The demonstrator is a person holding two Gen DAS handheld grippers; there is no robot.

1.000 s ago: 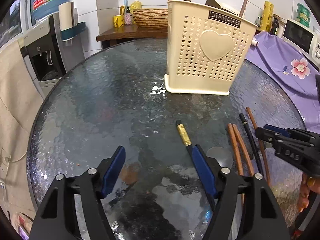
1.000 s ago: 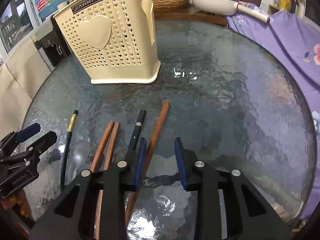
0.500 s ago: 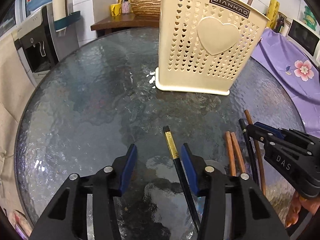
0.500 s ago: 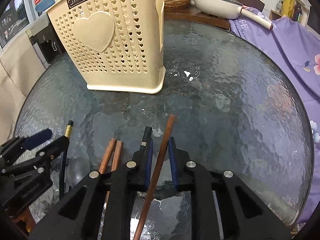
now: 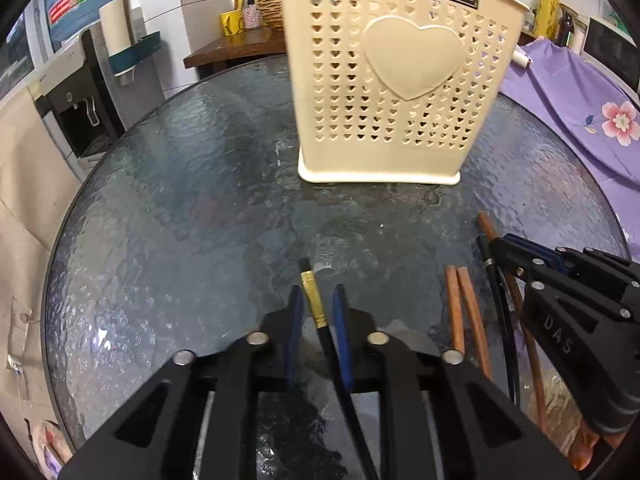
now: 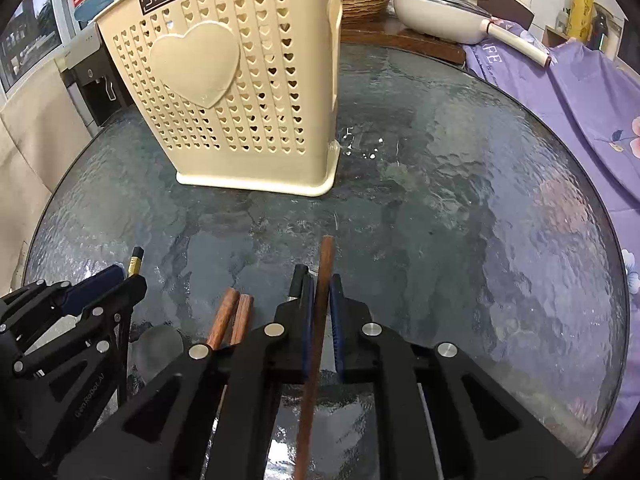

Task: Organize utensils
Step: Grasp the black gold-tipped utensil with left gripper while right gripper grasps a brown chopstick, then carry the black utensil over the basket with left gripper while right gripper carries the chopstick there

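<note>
A cream utensil basket (image 5: 400, 80) with heart holes stands on the round glass table (image 5: 180, 200); it also shows in the right wrist view (image 6: 240, 92). My left gripper (image 5: 318, 300) has its jaws close around a black chopstick with a gold band (image 5: 314, 300), with small gaps on both sides. My right gripper (image 6: 320, 292) is shut on a brown wooden chopstick (image 6: 324, 264). A pair of brown chopsticks (image 5: 460, 304) and a black chopstick (image 5: 486, 256) lie between the grippers.
A clear spoon (image 6: 158, 346) lies on the glass by the chopstick pair. A purple flowered cloth (image 5: 572, 100) covers something at the right. A water dispenser (image 5: 76, 92) stands left, a wooden side table (image 5: 236, 46) and a white pan (image 6: 444, 20) behind.
Both grippers moved forward toward the basket and narrowed. The left jaws closed in around the gold-banded black chopstick. The right jaws closed onto the brown chopstick.
</note>
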